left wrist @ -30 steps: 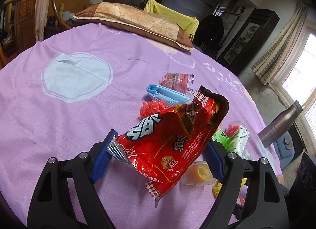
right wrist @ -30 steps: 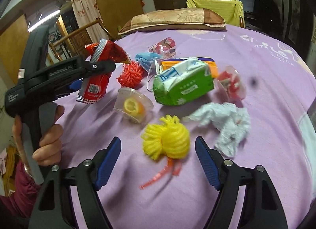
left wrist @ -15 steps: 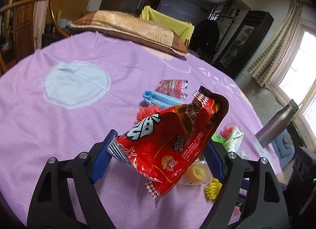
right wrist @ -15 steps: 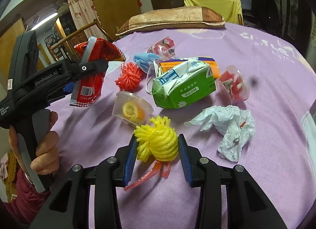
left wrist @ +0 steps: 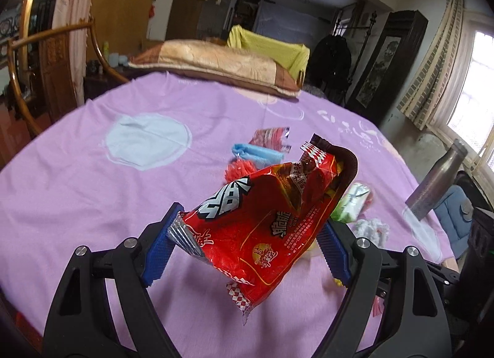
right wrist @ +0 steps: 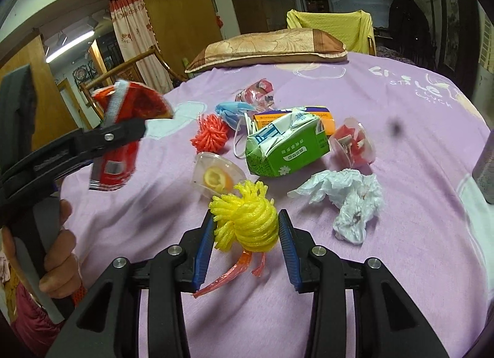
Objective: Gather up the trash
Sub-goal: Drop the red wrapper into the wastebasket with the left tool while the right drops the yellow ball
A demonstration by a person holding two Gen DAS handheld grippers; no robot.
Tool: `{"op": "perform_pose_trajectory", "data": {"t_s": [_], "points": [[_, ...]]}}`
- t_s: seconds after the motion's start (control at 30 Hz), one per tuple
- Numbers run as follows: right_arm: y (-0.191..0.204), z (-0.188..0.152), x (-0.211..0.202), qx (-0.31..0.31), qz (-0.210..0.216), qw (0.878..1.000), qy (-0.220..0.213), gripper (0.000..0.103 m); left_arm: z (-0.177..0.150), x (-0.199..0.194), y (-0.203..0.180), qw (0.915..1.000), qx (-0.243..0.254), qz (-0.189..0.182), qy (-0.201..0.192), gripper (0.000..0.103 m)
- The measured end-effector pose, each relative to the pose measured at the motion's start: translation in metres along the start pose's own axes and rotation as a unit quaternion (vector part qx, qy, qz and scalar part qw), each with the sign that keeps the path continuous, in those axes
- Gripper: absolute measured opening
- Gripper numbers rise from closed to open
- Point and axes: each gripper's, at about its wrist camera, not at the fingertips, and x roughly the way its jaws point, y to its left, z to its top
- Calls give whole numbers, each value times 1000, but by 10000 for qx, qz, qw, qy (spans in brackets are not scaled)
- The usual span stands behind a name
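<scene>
Squeezing a yellow foam net ball point(right wrist: 247, 222), the right gripper point(right wrist: 247, 236) holds it over the purple cloth point(right wrist: 401, 265). Beside it, the left gripper point(left wrist: 247, 240) grips a shiny red snack bag point(left wrist: 265, 222), maybe lifted. Farther off sit a green carton point(right wrist: 287, 151) and brown pillow point(right wrist: 271, 47).

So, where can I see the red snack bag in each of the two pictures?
Left wrist view: the red snack bag fills the centre, clamped between the left gripper pads.
Right wrist view: it is at the left edge, above the purple cloth.
Shared landmark: the green carton.
</scene>
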Motion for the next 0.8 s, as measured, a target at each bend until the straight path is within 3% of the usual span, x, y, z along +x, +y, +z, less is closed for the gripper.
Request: {"op": "perform_pose_trajectory", "data": {"t_s": [0.43, 0.8], "points": [[30, -8, -69, -278, 40, 9977, -617, 41, -6, -84, -3, 9983, 20, 123, -574, 80], [80, -19, -124, -641, 261, 9922, -1039, 41, -34, -176, 41, 9915, -294, 418, -1199, 80]]}}
